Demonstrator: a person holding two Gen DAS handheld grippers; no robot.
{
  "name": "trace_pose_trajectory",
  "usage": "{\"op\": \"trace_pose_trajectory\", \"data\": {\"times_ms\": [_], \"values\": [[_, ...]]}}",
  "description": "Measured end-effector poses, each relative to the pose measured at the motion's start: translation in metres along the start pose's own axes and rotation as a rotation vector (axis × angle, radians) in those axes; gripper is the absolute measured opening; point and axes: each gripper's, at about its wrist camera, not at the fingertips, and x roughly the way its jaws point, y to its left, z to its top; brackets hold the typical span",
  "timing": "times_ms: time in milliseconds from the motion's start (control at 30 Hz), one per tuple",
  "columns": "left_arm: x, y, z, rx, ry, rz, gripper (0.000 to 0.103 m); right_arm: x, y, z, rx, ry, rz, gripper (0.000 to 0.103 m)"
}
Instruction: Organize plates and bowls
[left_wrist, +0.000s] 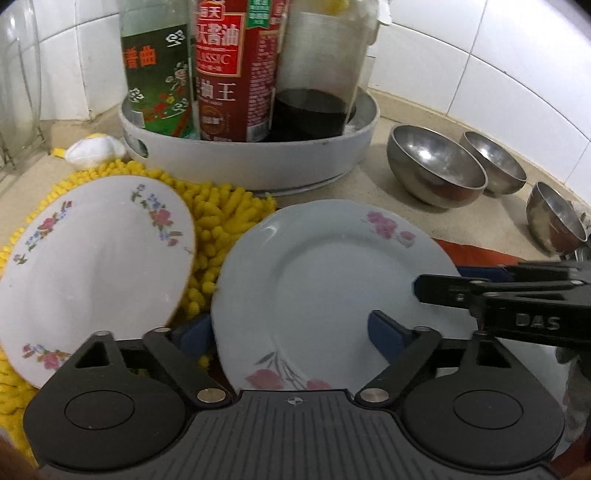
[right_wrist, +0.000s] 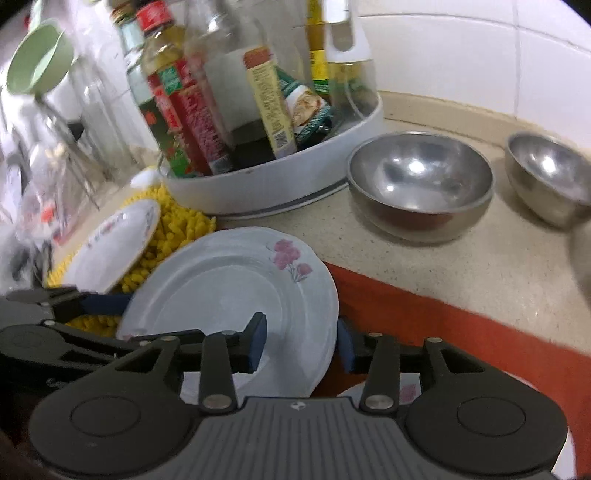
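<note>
A pale blue-grey plate (left_wrist: 332, 280) with pink flowers is held tilted above the counter; it also shows in the right wrist view (right_wrist: 229, 295). My left gripper (left_wrist: 291, 332) is open, its jaws wide on either side of the plate's near-left rim. My right gripper (right_wrist: 301, 343) straddles the plate's right rim, and whether its pads touch is unclear. It enters the left wrist view (left_wrist: 461, 291) from the right. A white floral plate (left_wrist: 96, 258) leans on a yellow mat (left_wrist: 221, 214). Three steel bowls (left_wrist: 436, 170) (left_wrist: 495, 162) (left_wrist: 554, 218) stand at the right.
A white round tray (left_wrist: 251, 166) with sauce bottles (left_wrist: 232, 70) stands at the back against the tiled wall. A red cloth (right_wrist: 461, 328) lies on the counter under the plate, with another floral plate (right_wrist: 406, 393) below my right gripper. Glass jars and a green cup (right_wrist: 37, 59) stand left.
</note>
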Motion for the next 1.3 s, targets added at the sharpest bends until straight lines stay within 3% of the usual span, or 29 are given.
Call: {"op": "trace_pose_trajectory", "data": {"times_ms": [167,400,700,1300], "values": [[-0.006,-0.006,0.003,0.031,-0.033,-0.013,0.086,-0.017,0.0,-0.006,0.027,-0.028,-0.012,0.036],[0.0,-0.012,-0.001,0.038,-0.001,-0.041,0.086,-0.024,-0.005,-0.011,0.065,-0.033,-0.05,0.036],[-0.012,-0.013,-0.001,0.031,-0.039,-0.056,0.086,-0.036,-0.003,-0.012,0.086,-0.044,-0.048,0.036],[-0.03,-0.046,0.009,0.118,-0.097,-0.12,0.086,-0.084,-0.01,-0.017,0.16,-0.097,-0.093,0.036]]}}
